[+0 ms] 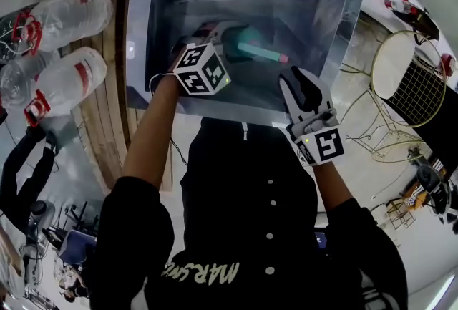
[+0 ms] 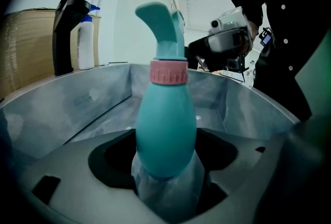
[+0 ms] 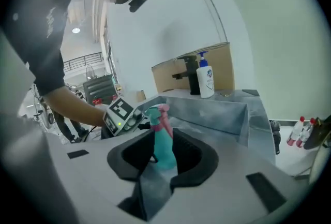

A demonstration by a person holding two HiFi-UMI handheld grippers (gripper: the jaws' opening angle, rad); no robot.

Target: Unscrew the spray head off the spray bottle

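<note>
A teal spray bottle (image 2: 165, 130) with a pink collar (image 2: 168, 72) and a teal spray head (image 2: 161, 24) is held by its base over the grey tray. My left gripper (image 2: 165, 179) is shut on the bottle's lower body, and the bottle points away along its jaws. From the head view the bottle (image 1: 252, 50) sticks out to the right of the left gripper (image 1: 230, 40). My right gripper (image 1: 299, 81) hovers near the tray's front edge, apart from the bottle, open with nothing between its jaws. Through the right gripper (image 3: 155, 168) I see the bottle (image 3: 164, 140) further off.
The grey tray (image 1: 236, 109) has raised walls (image 2: 77, 99). Behind it stand a white spray bottle (image 3: 206, 78), a black object (image 2: 66, 31) and a cardboard box (image 3: 170, 74). Large plastic water bottles (image 1: 71, 11) lie at the left. A wire chair (image 1: 415, 86) stands at the right.
</note>
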